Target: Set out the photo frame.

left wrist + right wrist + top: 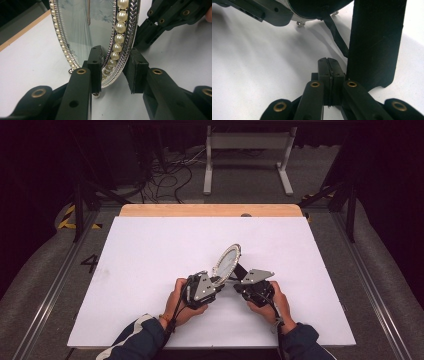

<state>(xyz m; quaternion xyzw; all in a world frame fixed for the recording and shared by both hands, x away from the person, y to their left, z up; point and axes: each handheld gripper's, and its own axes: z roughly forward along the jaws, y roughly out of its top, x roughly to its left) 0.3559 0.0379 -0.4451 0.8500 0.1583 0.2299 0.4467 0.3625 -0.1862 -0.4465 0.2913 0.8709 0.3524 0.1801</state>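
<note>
At the bottom of the high view two sleeved forearms come up from the lower edge, each hand wrapped round a gripper on the white tabletop (150,250). The left gripper (216,281) sits just left of centre and the right gripper (239,279) just right of centre, their tips almost meeting below an oval mirror (226,262).

In the left gripper view, the left gripper (115,72) has its jaws partly apart with the lower rim of the mirror (95,30) standing between them. The left-hand pad lies against the glass side of the frame, while the right-hand pad stands a little clear of the herringbone silver edge, so the rim is straddled rather than squeezed. A row of pearls (119,30) runs up the frame, and a small ball foot (96,95) rests on the tabletop beneath the rim.

In the right gripper view, the right gripper (328,62) has its jaws pressed fully together with nothing between them. Just beside them, at the right of the frame, rises the mirror's black back stand (375,42), its foot on the tabletop. A thin black strap (336,35) runs from the stand up to the dark back of the mirror at the top of the frame.

Farther off in the high view, the mirror stands tilted near the middle of the tabletop. Beyond it lie a wooden strip (210,210) along the far edge and a white metal frame (248,157) on the floor.
</note>
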